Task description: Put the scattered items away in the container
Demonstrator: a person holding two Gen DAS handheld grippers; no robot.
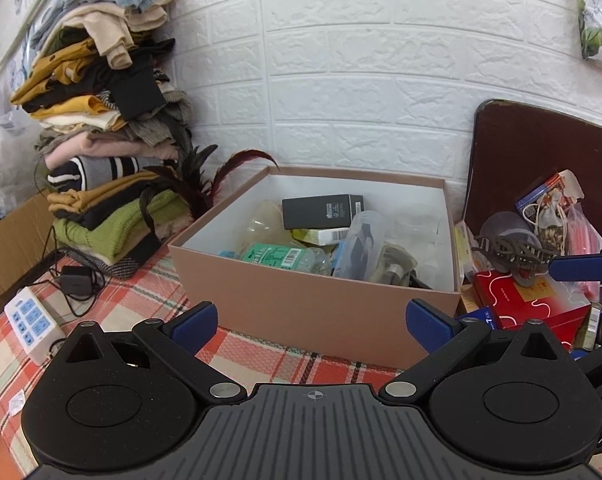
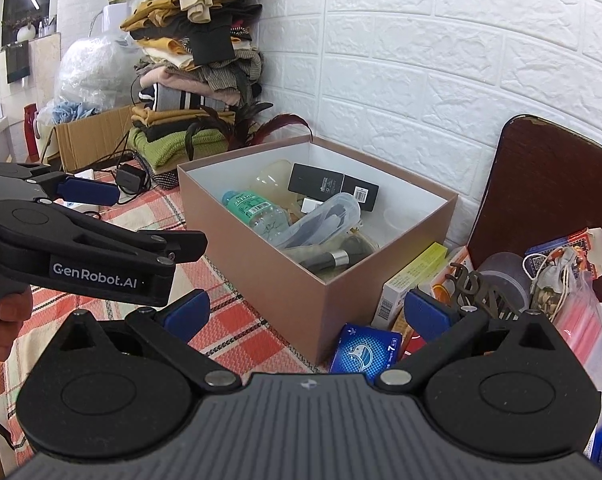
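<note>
A pink-brown cardboard box (image 1: 301, 300) with a white inside stands on the plaid tablecloth (image 1: 141, 308) against the brick wall. It holds a black carton (image 1: 321, 210), a green-labelled bottle (image 2: 253, 208), a clear plastic case (image 2: 325, 220) and more. To its right lies a heap of loose items: a red box (image 1: 529, 300), a brown hair claw (image 2: 485, 292), a blue packet (image 2: 365, 350), a yellow-green carton (image 2: 415, 276) and a pink zip bag (image 2: 581, 320). My left gripper (image 1: 311, 326) is open and empty before the box's front wall. My right gripper (image 2: 307, 316) is open and empty, its right pad beside the hair claw.
A tall stack of folded clothes (image 1: 101, 120) with dark feathers (image 1: 205, 184) stands left of the box. A white timer socket (image 1: 29, 324) and a black charger (image 1: 75, 280) lie at the table's left. A brown chair back (image 1: 541, 152) rises behind the heap. A hand (image 2: 5, 320) holds the left gripper.
</note>
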